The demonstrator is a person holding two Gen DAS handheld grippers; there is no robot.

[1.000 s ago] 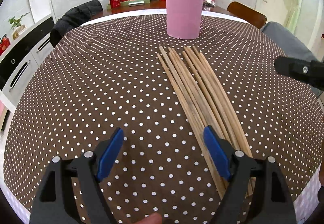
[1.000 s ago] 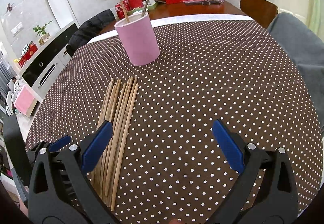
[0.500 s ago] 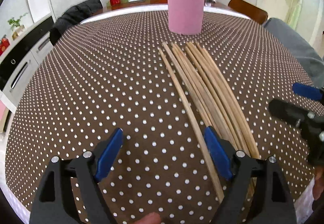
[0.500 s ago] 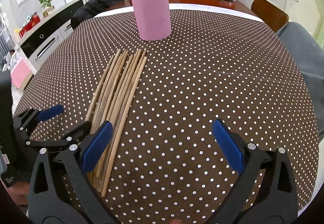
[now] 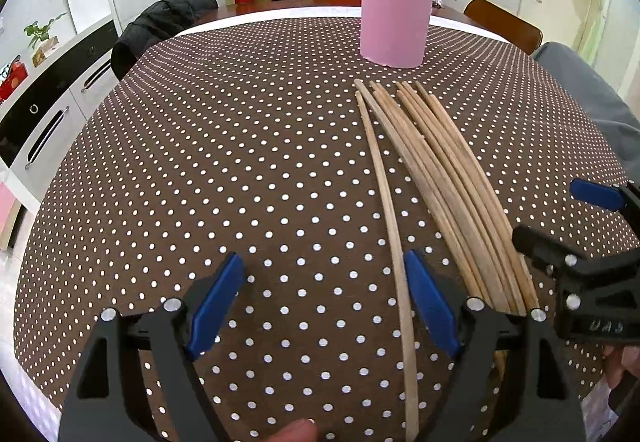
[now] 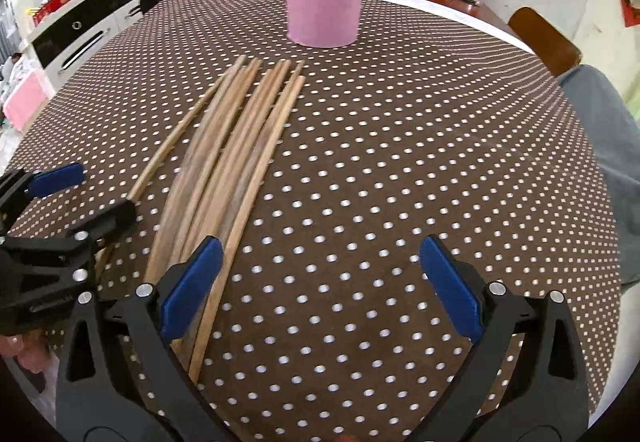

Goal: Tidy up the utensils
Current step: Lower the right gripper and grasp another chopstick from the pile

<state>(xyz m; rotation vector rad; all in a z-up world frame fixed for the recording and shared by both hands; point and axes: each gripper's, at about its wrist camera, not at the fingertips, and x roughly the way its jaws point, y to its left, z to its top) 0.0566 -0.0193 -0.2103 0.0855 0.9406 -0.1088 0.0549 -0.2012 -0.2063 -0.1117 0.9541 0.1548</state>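
Two claws: both held over the table, pointing steeply down and away from the person.
Left gripper (image 5: 324,306): jaws spread wide, nothing between the blue pads but cloth; one stray chopstick (image 5: 394,242) runs just inside its right pad.
Right gripper (image 6: 320,282): jaws spread wide, empty; its left pad stands over the near ends of the bundle.
Task thing: chopstick bundle (image 6: 224,162), several wooden sticks lying flat, side by side, touching.
Bearing from left claw: bundle (image 5: 452,178) lies to the right of its right pad, outside the jaws.
Bearing from right claw: bundle lies under and to the left of the left pad, mostly outside the jaws.
Long axis: along the line the claws point, near ends by the pads, far ends toward the holder.
Nearer hand: judged about even; the left is lined up on the stray stick, the right on the bundle's outer edge.
Destination: pink holder (image 5: 396,24), upright, straight ahead past the far tips, two sticks already standing in it.
Surface: brown tablecloth (image 5: 200,162) with white dots, flat; thin sticks on cloth may roll when pinched.
Room: dark jacket (image 5: 168,18) on a chair at the far left, cabinets (image 5: 44,114) left, red cards and framed certificates on the wall.
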